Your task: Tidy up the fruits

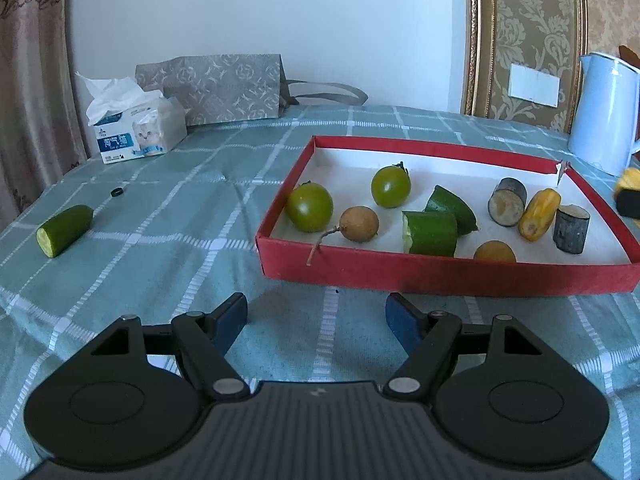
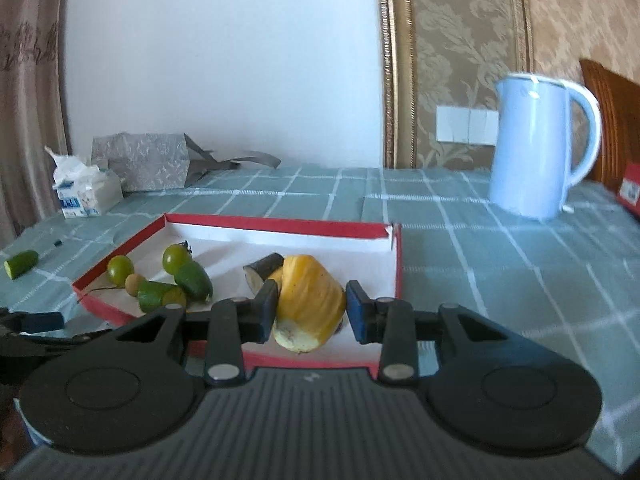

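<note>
A red box (image 1: 440, 270) with a white floor holds two green tomatoes (image 1: 310, 207), two brown longans (image 1: 359, 223), green cucumber pieces (image 1: 430, 232), dark eggplant pieces (image 1: 507, 201) and a yellow piece (image 1: 538, 213). One green cucumber piece (image 1: 64, 230) lies on the cloth at the far left. My left gripper (image 1: 316, 316) is open and empty, just in front of the box. My right gripper (image 2: 312, 312) is shut on a yellow fruit piece (image 2: 310, 302) and holds it over the near right part of the box (image 2: 396, 264). The right gripper also shows at the left wrist view's right edge (image 1: 629, 196).
A pale blue kettle (image 2: 532, 144) stands behind the box on the right. A tissue pack (image 1: 134, 128) and a grey paper bag (image 1: 212, 88) sit at the back left. A small black ring (image 1: 117, 191) lies near the loose cucumber. A green checked cloth (image 1: 180, 240) covers the table.
</note>
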